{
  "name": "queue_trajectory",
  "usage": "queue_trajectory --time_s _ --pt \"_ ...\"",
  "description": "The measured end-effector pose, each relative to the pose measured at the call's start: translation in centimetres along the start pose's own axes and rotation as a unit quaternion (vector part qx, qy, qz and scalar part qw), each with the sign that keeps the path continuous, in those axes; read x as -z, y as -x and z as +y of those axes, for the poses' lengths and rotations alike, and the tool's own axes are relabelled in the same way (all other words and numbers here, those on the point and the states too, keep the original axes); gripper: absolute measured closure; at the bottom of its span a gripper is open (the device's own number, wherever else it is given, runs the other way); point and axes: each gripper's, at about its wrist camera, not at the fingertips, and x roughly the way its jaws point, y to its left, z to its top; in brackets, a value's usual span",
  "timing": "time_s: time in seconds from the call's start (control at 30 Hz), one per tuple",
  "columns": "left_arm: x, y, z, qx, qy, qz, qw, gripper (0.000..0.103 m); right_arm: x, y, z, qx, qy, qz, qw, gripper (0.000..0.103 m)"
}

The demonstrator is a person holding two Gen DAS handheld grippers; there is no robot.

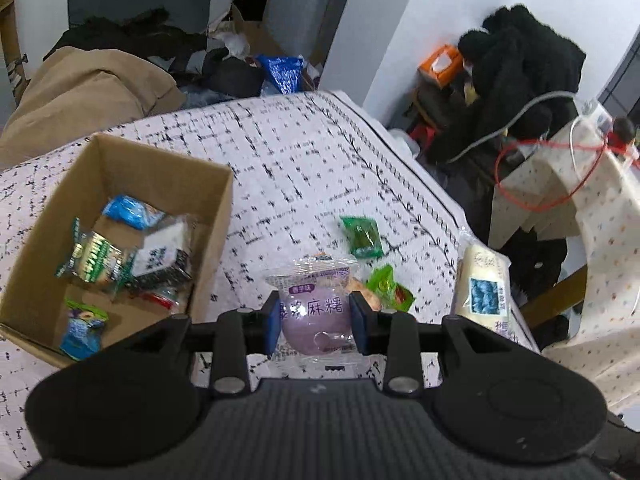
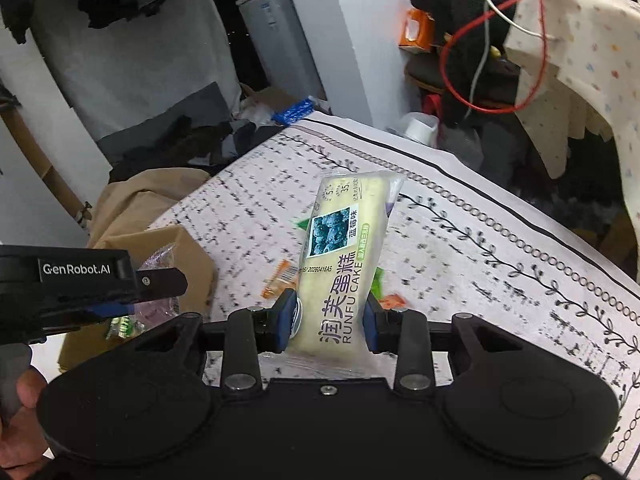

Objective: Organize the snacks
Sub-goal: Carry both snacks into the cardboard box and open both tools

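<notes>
You are working under even, cool indoor light with soft shadows and only small glints on the plastic wrappers. Both fisheye views bend straight lines hard toward the edges. The patterned cloth [image 1: 304,168] smears with motion blur, while the cake packet's [image 2: 344,256] print stays readable in your right view.

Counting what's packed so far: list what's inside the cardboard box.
Inside the cardboard box: a blue packet, a green-striped packet, a clear-wrapped white snack, a red-edged item, a blue-green packet. Anything beneath them is hidden.
</notes>
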Motion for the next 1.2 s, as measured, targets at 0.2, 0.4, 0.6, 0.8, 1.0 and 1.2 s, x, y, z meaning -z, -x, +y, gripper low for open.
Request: queue_trajectory --time_s 0.2,0.4,0.6,0.8,1.0,1.2 --pt "-1.0 1.2 1.9 0.008 0.024 -0.012 0.9996 0.069 -0.5 0.0 2.6 -0.011 0.01 -0.005 1.0 0.069" --pt "-2.0 2.2 4.0 0.014 0.045 -0.026 0.9986 0.069 -0.9 0.0 5.0 -0.024 0.021 -0.01 0.999 0.069" --pt "-2.7 2.9 6.2 0.013 0.065 -0.033 0.9973 0.069 -1.0 -0.5 7.2 -0.032 0.029 -0.011 0.999 0.069" --pt "-3.2 3.4 7.9 0.015 0.08 -0.036 0.9961 0.069 -0.9 -1.1 9.4 -0.042 0.04 -0.007 0.998 0.069" --pt "-3.7 3.7 9.9 0.017 0.101 -0.036 0.9941 0.069 -0.8 -1.6 11.5 -0.054 0.048 -0.003 0.997 0.069" --pt "-4.4 3.8 12.1 0.016 0.125 -0.038 0.9913 0.069 -0.5 -2.4 13.5 -0.067 0.053 0.002 0.996 0.069"
